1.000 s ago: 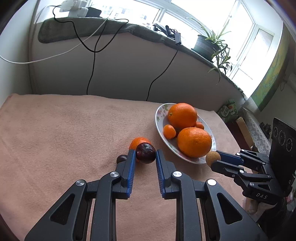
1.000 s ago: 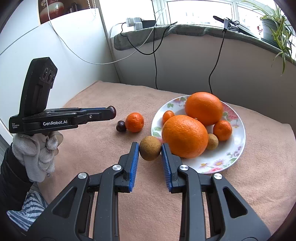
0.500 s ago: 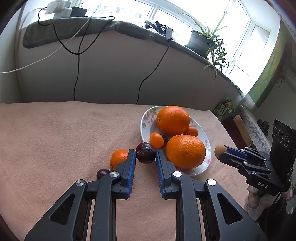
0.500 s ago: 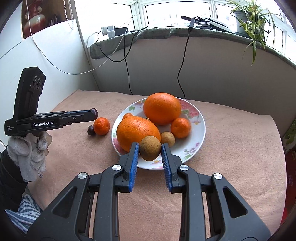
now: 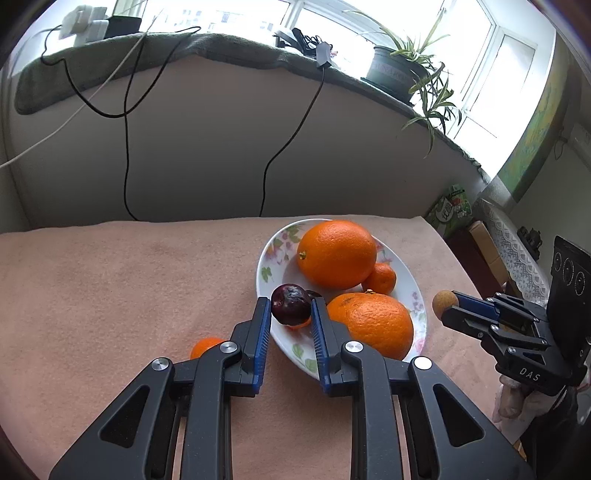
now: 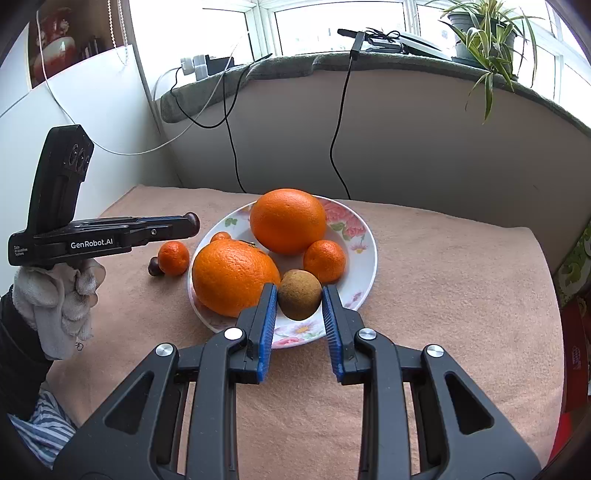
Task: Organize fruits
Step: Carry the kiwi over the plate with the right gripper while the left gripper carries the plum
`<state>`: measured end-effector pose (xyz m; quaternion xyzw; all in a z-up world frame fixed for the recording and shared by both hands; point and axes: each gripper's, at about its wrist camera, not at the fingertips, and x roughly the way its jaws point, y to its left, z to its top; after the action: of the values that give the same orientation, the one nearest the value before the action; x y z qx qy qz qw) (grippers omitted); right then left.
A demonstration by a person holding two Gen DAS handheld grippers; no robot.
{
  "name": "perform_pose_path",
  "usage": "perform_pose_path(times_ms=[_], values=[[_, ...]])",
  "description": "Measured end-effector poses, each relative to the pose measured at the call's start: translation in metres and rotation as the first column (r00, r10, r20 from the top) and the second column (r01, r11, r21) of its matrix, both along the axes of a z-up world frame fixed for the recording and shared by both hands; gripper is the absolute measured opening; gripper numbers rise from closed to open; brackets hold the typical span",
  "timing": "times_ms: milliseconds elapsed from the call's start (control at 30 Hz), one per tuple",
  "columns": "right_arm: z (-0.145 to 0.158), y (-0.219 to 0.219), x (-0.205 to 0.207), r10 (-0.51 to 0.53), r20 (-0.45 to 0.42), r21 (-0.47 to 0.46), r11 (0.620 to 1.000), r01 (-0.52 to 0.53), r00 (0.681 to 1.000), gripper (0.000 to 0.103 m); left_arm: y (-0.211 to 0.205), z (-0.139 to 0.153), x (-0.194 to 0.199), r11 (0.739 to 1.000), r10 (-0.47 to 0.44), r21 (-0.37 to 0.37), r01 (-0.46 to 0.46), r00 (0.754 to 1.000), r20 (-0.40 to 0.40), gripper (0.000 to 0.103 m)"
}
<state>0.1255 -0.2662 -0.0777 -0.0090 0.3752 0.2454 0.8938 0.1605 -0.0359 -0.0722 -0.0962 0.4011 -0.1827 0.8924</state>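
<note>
A flowered white plate (image 5: 275,334) (image 6: 364,266) on the pink cloth holds two big oranges (image 5: 336,253) (image 6: 232,282) and small mandarins (image 6: 325,260). My left gripper (image 5: 290,308) is shut on a dark plum (image 5: 290,304) and holds it over the plate's near rim. My right gripper (image 6: 299,295) is shut on a brown kiwi (image 6: 299,293) and holds it over the plate's front part. A mandarin (image 6: 173,257) and a small dark fruit (image 6: 155,266) lie on the cloth left of the plate.
The pink cloth (image 5: 110,295) covers the table up to a low wall with hanging cables (image 5: 127,155). A potted plant (image 6: 484,33) stands on the sill. The table edge drops off at the right (image 6: 546,258).
Both grippers have moved in over the plate with their fruits: the left with the plum to the right, the right with the kiwi forward. Both stay shut.
</note>
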Motion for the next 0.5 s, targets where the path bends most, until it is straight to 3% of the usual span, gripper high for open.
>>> perform_pose_path(times_ms=[500], values=[[-0.006, -0.004, 0.012, -0.005, -0.009, 0.002, 1.0, 0.005, 1.0, 0.026, -0.016, 0.001, 0.019, 0.999, -0.028, 0.038, 0.028, 1.0, 0.002, 0.02]])
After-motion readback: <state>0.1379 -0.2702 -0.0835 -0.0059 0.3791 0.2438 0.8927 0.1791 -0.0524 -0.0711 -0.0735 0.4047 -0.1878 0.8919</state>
